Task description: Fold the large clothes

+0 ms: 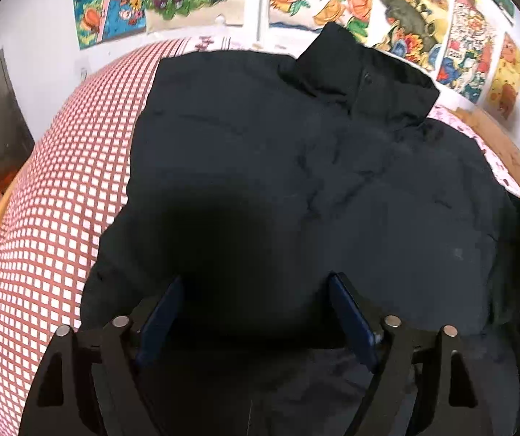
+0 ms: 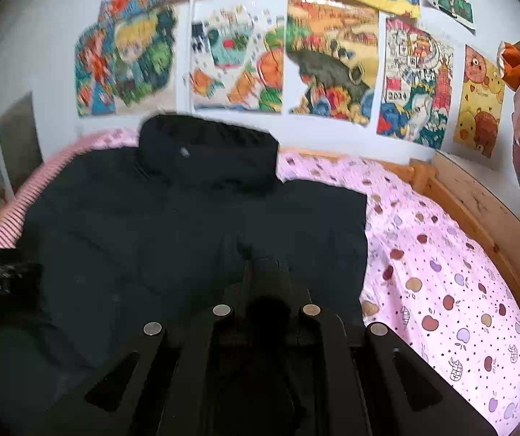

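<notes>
we see black puffer jacket (image 1: 296,181) flat on bed (image 2: 441,272), collar toward poster wall (image 2: 260,54) | our left tongs (image 1: 256,290) gape wide over its hem, gripping nothing | our right tongs (image 2: 265,265) pinched together; held fabric not discernible

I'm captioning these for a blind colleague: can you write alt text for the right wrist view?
A black padded jacket lies spread on a bed, collar toward a wall of colourful posters. The right tongs, shut, sit low in the frame over the jacket's near edge. A pink apple-print sheet covers the bed at the right, inside a wooden frame.
</notes>
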### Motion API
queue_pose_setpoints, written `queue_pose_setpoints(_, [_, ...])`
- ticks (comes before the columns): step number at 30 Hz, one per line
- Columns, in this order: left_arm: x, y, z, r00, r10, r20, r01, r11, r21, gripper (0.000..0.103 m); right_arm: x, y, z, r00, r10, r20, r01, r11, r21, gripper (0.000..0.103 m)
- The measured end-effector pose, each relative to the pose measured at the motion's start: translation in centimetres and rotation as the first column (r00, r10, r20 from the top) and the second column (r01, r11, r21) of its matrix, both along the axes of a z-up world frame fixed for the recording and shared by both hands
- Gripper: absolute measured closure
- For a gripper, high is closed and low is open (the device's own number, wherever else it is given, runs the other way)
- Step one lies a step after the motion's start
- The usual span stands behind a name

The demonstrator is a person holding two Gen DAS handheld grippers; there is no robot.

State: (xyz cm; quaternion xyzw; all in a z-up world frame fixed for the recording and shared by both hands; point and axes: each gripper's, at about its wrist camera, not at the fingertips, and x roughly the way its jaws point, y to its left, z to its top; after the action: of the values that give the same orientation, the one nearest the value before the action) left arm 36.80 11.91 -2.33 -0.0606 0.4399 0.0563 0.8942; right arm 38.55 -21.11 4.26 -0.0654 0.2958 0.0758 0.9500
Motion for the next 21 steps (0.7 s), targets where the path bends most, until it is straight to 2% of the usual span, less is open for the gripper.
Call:
queue_pose_setpoints(4, [0.1,0.1,-0.9,1.000,0.009,-0.015,-0.009,1.000,0.001,0.010,1.8,-0.7,-2.6,0.996,-0.036,-0.086,0.036,0.999,-0.001,0.093])
queue_pose_setpoints(8, [0.7,0.3,-2.4,0.999,0.018,-0.047,-0.019,1.000,-0.020,0.000,2.9,-1.2,-5.0,0.986,-0.047,-0.163,0.048,0.999,0.003,0.083])
queue_pose_setpoints(12, [1.0,1.3,-3.4,0.998,0.027,-0.061,-0.033,0.995,-0.097,0.000,3.4,-1.1,-6.2,0.980,-0.048,-0.192,0.049,0.999,0.003,0.075])
queue_pose_setpoints(18, [0.4,1.3,-3.5,0.999,0.023,-0.044,-0.027,0.995,-0.096,0.000,3.6,-0.8,-7.6,0.975,-0.048,-0.217,0.046,0.999,-0.017,0.059])
queue_pose_setpoints(21, [-0.1,1.8,-2.7,0.999,0.027,-0.023,-0.030,0.991,-0.129,0.000,3.3,-0.5,-7.2,0.975,-0.050,-0.217,0.044,0.999,-0.032,0.052])
